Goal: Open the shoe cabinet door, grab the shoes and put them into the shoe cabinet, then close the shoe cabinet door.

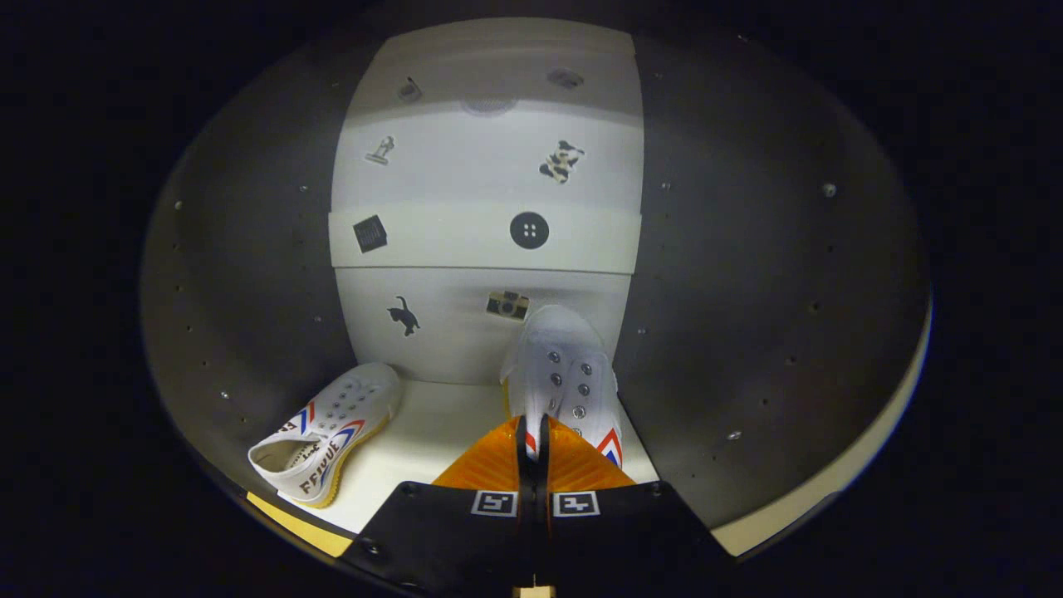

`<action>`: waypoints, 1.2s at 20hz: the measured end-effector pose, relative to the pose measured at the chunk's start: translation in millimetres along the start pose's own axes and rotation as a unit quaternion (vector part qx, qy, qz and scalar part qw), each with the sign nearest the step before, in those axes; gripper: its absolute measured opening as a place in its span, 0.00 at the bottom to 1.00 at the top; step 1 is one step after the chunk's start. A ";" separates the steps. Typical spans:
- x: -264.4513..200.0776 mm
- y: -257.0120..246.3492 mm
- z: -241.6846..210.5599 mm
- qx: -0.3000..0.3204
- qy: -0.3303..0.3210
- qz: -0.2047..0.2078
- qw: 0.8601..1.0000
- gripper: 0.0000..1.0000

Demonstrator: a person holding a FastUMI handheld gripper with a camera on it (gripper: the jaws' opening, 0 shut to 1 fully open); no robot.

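My gripper [532, 444] is shut on the rear edge of a white canvas shoe [565, 374] with red and blue stripes. Its toe points ahead at the white shoe cabinet [486, 166]. The shoe's toe reaches the cabinet's lower panel [448, 332], near a camera sticker. A second matching shoe [332, 428] lies on the white floor [432, 432] to the left of my fingers, tilted on its side with its opening toward me. The cabinet's middle panel [465, 237], with a round button sticker, looks a little proud of the lower one. Whether a door is open, I cannot tell.
Dark booth walls [747, 291] stand on both sides of the narrow cabinet. The white floor strip ends at a yellow edge [299, 527] near me on the left. Small stickers dot the cabinet front.
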State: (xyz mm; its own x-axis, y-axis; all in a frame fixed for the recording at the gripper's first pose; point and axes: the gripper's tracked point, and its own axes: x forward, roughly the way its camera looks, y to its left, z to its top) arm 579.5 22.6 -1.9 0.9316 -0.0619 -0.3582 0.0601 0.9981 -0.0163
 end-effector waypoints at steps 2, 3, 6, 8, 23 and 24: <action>12.5 2.5 -5.8 -0.005 0.007 0.002 1.000 0.01; 17.1 5.5 -9.2 -0.005 0.013 0.004 1.000 0.01; 30.0 12.7 -18.5 -0.002 0.027 0.011 1.000 0.02; 31.9 17.1 -22.3 0.001 0.034 0.015 0.999 0.02; -232.8 43.9 0.7 -0.019 -0.156 0.042 0.987 0.98; -261.4 53.9 -5.8 -0.017 -0.174 0.060 0.983 0.98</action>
State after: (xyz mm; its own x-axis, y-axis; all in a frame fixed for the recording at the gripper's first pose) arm 337.1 92.7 85.4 0.9978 0.0630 -0.0186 -0.0635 0.9976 -0.0273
